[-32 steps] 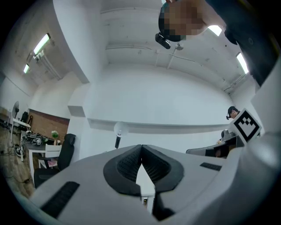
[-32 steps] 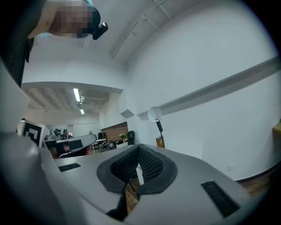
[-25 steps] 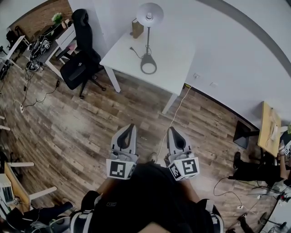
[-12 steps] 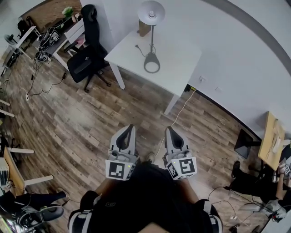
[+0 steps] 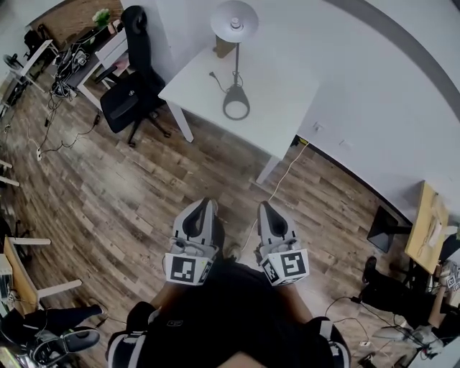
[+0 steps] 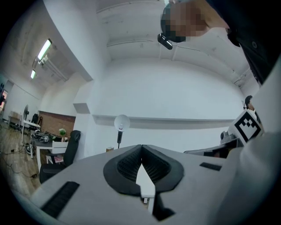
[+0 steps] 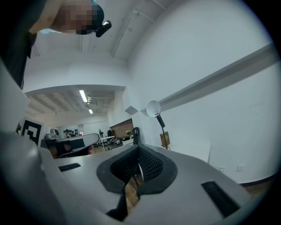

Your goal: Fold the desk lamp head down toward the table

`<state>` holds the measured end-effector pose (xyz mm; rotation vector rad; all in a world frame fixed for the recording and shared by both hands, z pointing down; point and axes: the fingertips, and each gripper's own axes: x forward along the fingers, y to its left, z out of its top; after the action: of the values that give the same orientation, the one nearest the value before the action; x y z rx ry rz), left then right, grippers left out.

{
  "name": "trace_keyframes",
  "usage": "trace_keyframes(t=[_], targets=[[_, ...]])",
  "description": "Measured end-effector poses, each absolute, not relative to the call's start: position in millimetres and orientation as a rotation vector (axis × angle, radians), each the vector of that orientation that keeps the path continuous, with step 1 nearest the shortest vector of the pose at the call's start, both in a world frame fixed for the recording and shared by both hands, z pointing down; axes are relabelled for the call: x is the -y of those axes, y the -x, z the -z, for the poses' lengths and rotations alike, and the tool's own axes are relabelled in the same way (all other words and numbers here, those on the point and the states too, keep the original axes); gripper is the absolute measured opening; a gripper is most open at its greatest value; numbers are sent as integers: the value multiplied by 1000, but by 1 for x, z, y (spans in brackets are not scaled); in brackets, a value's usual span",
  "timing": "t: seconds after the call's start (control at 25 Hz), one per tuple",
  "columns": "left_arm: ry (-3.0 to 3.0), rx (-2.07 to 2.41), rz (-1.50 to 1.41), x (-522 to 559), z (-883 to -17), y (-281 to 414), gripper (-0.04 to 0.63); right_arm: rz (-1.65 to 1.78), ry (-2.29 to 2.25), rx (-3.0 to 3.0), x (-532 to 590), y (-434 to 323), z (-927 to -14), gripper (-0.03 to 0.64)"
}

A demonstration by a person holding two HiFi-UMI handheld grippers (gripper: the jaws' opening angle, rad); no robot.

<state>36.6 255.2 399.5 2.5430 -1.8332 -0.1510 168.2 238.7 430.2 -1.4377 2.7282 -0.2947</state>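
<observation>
White desk lamp (image 5: 235,68) stands upright on table (image 5: 282,100) — head (image 5: 234,20) on top.

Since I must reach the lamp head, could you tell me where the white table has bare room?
The white table is bare right of the desk lamp, out to its right corner, and along the near edge. Crowded left of the lamp: its cord, the brown box by the wall, the office chair.

Matt white table (image 5: 279,113), wood-plank floor (image 5: 144,198)
</observation>
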Motion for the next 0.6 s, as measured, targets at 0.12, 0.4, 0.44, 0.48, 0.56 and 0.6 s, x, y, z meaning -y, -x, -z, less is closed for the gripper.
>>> trace_keyframes(t=[0.12, 0.4, 0.44, 0.48, 0.56, 0.6], targets=[[-2545, 1801, 171, -224, -403, -36, 26, 303, 1456, -2741, -216, -163, -432, 12], [-2579, 1721, 213, -129, -395, -15, 25, 299, 1496, -2741, -136, -133, -425, 12], [-2586, 1711, 217, -117, -393, -11, 25, 296, 1503, -2737, -125, -128, -423, 12], [-2592, 1703, 222, -106, -391, -5, 26, 292, 1511, -2734, -114, -123, -420, 12], [-2602, 1691, 227, -84, -386, 6, 26, 281, 1531, -2726, -92, -113, -417, 12], [-2607, 1685, 227, -73, -383, 11, 26, 277, 1542, -2722, -81, -109, -415, 12]])
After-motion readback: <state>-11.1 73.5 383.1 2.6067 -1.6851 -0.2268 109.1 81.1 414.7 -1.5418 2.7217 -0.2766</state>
